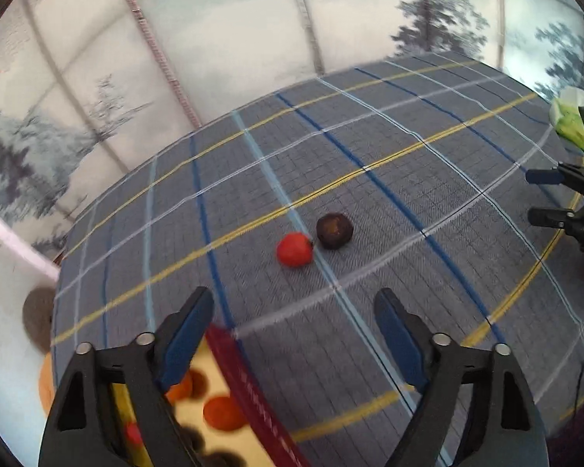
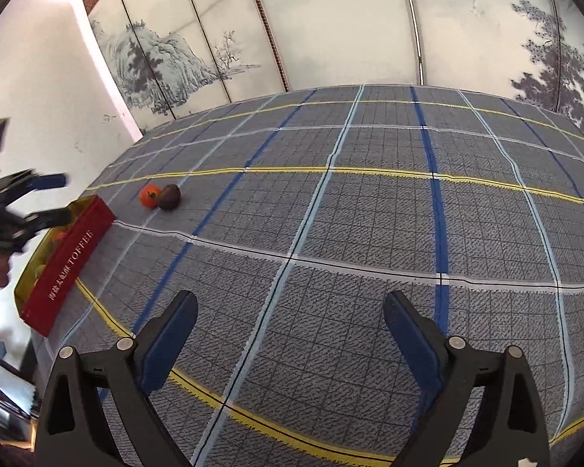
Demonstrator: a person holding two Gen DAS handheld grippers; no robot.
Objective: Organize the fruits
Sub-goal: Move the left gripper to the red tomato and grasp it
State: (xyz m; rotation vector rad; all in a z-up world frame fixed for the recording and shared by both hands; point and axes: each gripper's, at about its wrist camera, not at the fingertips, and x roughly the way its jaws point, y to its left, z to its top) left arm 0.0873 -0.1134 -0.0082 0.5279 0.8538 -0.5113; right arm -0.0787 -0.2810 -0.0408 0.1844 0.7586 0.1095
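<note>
A red tomato (image 1: 294,250) and a dark brown round fruit (image 1: 334,230) lie touching on the plaid tablecloth. They also show in the right wrist view, the tomato (image 2: 149,195) and the brown fruit (image 2: 169,196). A red toffee box (image 1: 249,393) with a yellow inside holds several orange and dark fruits; it also shows in the right wrist view (image 2: 68,262). My left gripper (image 1: 294,311) is open and empty, hovering above the box's far edge, short of the two fruits. My right gripper (image 2: 290,311) is open and empty over bare cloth.
The plaid tablecloth (image 2: 370,233) covers the table. A painted folding screen (image 2: 331,19) stands behind it. A green and white bag (image 1: 570,124) sits at the table's far right. The table's left edge drops off beside the box.
</note>
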